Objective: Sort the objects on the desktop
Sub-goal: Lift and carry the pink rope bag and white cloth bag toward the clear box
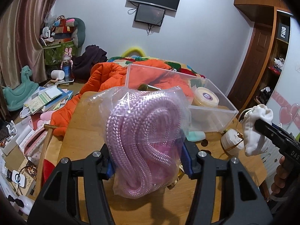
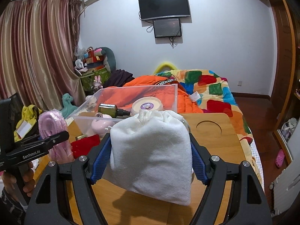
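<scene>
My left gripper (image 1: 148,161) is shut on a clear bag of pink braided rope (image 1: 144,136) and holds it above the wooden tray table (image 1: 88,131). It also shows in the right wrist view (image 2: 54,131). My right gripper (image 2: 151,157) is shut on a white cloth drawstring pouch (image 2: 151,153), lifted above the table (image 2: 230,131); the pouch also shows in the left wrist view (image 1: 256,125). A clear plastic box (image 2: 174,97) stands at the table's far side and holds a dark bottle (image 2: 110,110), a round cream tin (image 2: 147,106) and a pink item (image 2: 102,126).
A red pouch (image 2: 85,145) lies on the table by the box. A white jar (image 1: 231,141) and a teal item (image 1: 196,136) sit near the box's front. The table has a round cup recess (image 2: 209,128). An orange jacket (image 1: 106,76) and bedding lie behind.
</scene>
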The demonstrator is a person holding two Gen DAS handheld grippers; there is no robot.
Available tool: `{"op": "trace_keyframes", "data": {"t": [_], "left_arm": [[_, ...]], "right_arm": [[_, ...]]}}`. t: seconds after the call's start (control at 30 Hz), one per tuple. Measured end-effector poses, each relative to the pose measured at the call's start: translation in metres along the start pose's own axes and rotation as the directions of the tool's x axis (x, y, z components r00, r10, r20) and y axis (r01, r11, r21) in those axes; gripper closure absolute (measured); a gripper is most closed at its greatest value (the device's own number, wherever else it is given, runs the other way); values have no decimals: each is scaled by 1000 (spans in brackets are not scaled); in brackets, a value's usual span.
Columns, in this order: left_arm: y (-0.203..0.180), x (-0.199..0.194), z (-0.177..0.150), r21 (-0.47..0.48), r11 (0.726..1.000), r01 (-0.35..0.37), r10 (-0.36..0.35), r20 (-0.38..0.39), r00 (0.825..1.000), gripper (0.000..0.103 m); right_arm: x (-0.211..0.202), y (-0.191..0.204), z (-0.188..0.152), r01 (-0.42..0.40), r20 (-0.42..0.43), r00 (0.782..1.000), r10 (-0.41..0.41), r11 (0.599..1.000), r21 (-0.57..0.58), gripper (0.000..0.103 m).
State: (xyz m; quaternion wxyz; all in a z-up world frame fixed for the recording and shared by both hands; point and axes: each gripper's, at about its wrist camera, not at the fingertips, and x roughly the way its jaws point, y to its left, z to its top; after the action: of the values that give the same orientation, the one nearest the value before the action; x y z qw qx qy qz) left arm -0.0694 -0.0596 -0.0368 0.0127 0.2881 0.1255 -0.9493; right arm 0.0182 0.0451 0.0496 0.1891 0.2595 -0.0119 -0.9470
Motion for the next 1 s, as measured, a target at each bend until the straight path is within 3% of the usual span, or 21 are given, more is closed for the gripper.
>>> {"op": "trace_keyframes", "data": {"t": [0.3,0.67,1.0], "left_arm": [[-2,-16,11,0,1000,8,-8,43,999,48],[0,-23,34,5,1000,26,-26,89,996,48],[0,-9,52,10,999,42,-43,89,995,48]], "right_arm": [[-9,-6,17,-93,40,995,91,995,28,30],[-14,10,43,-108,95,989,110,994,-30,30],[9,19,58,-130,70,988,134,989,-64,30]]}}
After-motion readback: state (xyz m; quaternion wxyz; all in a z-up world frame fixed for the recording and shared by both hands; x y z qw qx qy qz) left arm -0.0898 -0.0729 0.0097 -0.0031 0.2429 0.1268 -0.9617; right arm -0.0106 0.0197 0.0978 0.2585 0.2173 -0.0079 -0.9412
